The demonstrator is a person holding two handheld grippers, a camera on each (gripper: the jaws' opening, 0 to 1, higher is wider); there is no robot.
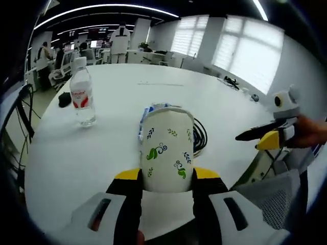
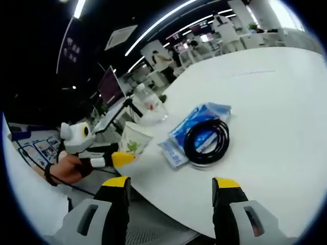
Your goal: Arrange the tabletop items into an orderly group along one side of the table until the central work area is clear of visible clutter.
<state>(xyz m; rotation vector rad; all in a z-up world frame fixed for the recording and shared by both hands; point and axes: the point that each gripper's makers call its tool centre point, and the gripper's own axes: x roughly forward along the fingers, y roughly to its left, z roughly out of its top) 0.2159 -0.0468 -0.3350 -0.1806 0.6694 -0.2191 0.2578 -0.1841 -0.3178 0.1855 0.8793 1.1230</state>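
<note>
- Leftmost in the left gripper view, a clear water bottle (image 1: 83,97) with a red label stood upright on the white table (image 1: 102,153), well apart from the cup.
- Centre, the left gripper (image 1: 166,179) was clamped on a paper cup (image 1: 167,153) printed with green leaves, one jaw on each side.
- Behind the cup, a blue packet (image 1: 145,115) and a coiled black cable (image 1: 199,135) lay near the table edge.
- Right, the other gripper entered, held in a hand (image 1: 311,131).
- Seen from the right gripper view, the right gripper (image 2: 171,185) stood with jaws apart, holding nothing; the cable (image 2: 207,140) rested on the packet (image 2: 196,127), cup (image 2: 134,139) to their left.
</note>
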